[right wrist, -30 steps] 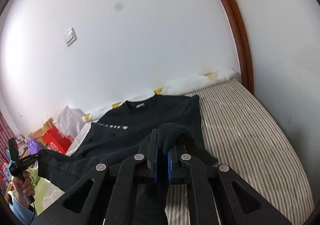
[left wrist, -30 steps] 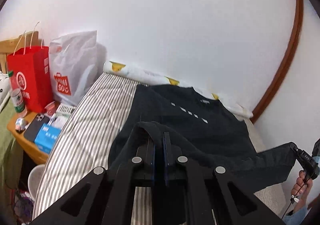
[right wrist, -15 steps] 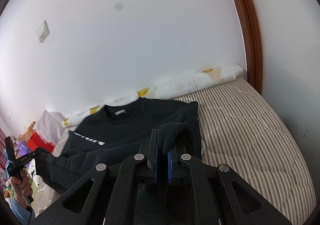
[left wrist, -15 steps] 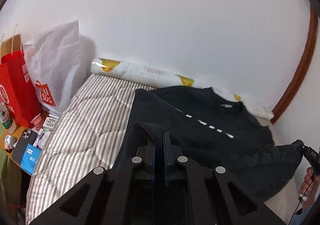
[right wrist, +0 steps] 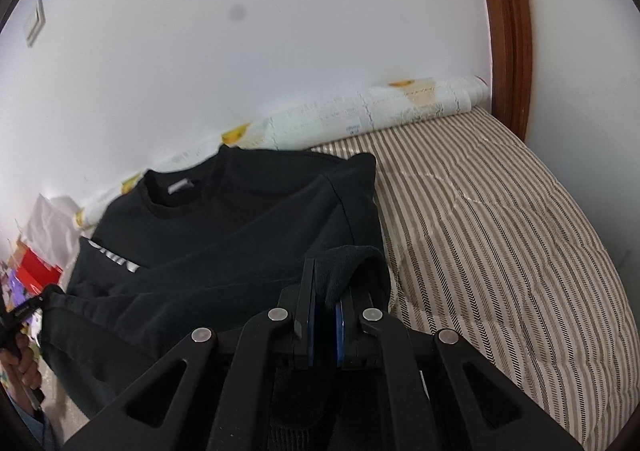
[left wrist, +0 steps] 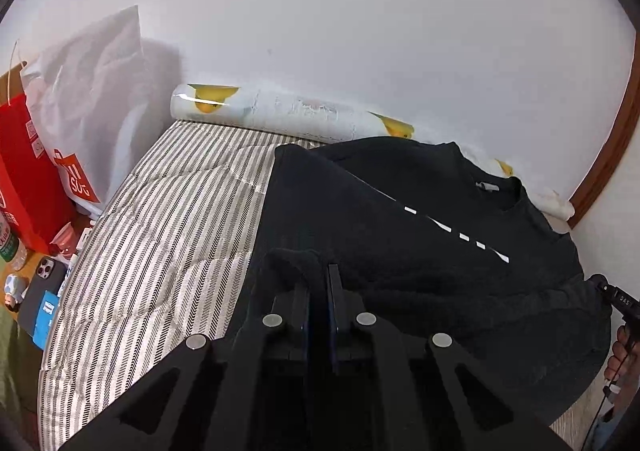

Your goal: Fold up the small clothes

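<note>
Writing first: white block letters run across the chest of the black sweatshirt [left wrist: 400,235], too cropped and skewed to read; a small white neck tag, illegible. Red print on the white plastic bag [left wrist: 84,91] reads roughly "SUC", partly cut off. The sweatshirt lies on the striped bed [left wrist: 168,235], collar toward the wall and the rolled mat [left wrist: 288,117]. Left gripper [left wrist: 319,283] is clenched on a bunched hem edge; right gripper [right wrist: 325,283] likewise pinches a hem fold btwn its blue pads. Vs a sec ago, both grippers have carried the hem forward toward the chest and lower; the wall switch has left the left view.
</note>
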`<state>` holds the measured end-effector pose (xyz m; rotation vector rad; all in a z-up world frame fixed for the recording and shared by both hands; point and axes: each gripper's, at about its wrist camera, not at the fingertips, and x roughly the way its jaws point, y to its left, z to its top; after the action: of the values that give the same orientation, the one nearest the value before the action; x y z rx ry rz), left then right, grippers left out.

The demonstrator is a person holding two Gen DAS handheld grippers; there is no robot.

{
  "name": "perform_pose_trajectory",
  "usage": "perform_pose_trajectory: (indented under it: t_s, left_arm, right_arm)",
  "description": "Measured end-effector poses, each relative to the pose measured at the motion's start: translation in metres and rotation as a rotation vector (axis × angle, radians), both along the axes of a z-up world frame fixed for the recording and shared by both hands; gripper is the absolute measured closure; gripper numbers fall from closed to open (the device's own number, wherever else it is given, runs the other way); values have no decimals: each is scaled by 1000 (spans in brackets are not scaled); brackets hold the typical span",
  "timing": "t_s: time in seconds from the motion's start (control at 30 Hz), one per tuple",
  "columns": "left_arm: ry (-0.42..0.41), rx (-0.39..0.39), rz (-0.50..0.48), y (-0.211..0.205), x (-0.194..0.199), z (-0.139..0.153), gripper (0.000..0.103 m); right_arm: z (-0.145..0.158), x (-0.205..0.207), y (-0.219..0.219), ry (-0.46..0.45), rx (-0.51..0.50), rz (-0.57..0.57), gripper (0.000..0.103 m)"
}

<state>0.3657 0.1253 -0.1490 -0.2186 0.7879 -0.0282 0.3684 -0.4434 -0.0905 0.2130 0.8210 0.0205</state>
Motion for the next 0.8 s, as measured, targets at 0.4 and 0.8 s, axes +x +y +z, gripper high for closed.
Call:
perform_pose_trajectory:
  t_s: [0.4,0.8]
  left_arm:
    - [14,20,-8,-4,-33,20,68]
    - [-10,-2,-102,-38,-112,26,68]
  right_arm:
    - [20,-47,14,31,-107,-12,62]
    - [38,-128,95,-34,-146,165,62]
